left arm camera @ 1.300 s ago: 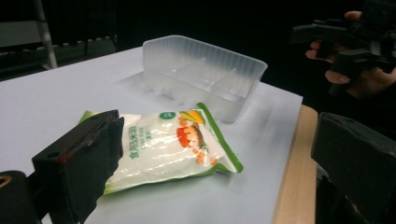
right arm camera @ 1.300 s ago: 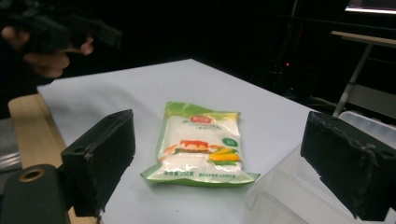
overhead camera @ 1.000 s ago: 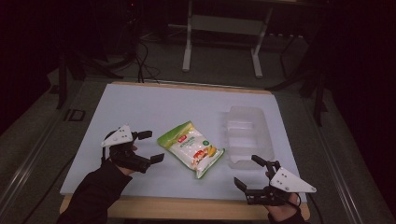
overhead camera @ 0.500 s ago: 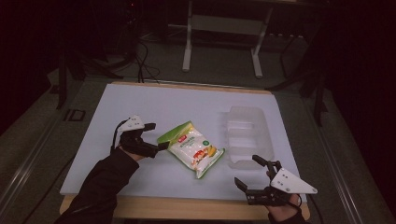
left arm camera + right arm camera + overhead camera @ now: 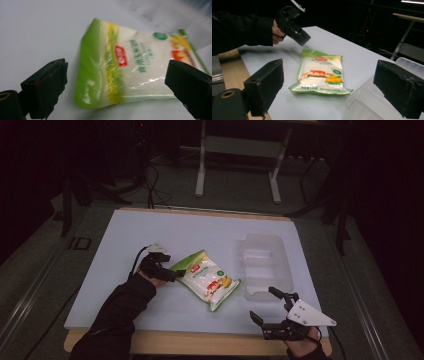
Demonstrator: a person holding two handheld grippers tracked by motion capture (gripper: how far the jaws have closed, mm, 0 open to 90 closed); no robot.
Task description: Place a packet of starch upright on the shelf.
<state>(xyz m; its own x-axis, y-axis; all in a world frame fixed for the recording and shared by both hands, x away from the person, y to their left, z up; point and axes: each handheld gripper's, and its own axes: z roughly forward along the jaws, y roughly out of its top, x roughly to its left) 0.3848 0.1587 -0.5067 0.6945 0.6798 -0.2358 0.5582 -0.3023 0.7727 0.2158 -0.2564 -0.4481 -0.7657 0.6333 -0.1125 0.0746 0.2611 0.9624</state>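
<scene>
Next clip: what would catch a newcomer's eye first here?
The green-and-white food packet lying flat near the middle of the pale table stands out against the dark room. The left gripper sits right at the packet's upper-left end with its jaws open, the packet between them in the left gripper view. A clear plastic container stands just right of the packet, and the right gripper is open near the table's front edge.

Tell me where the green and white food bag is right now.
In the high view the food bag lies flat near the table's middle, between the open left gripper at its green end and the clear plastic container.
</scene>
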